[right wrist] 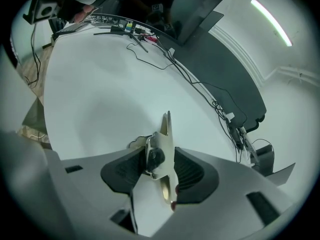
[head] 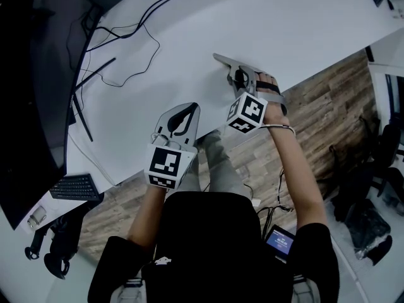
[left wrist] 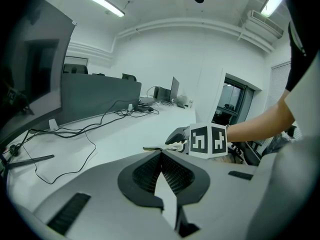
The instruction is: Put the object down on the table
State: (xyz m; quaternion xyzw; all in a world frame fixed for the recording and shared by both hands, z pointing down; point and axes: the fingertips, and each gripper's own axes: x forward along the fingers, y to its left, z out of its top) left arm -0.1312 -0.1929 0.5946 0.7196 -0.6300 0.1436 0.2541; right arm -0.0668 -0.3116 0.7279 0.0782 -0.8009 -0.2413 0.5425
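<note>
Sitting between parted right claw [right wrist: 159, 156] jaws: metal tool [right wrist: 165, 133], on table [head: 252, 24].

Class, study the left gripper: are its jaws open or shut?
Shut. In the left gripper view, the left gripper's jaws meet at their tips, with nothing between them.

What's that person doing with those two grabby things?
A person holds tongs in each hand over a white table. The right tongs have a thin, silvery metal object standing between them, close to the table's near edge. The pads sit right up against it, but I can't tell whether they are squeezing it. The left tongs are shut with nothing in them, held alongside.
</note>
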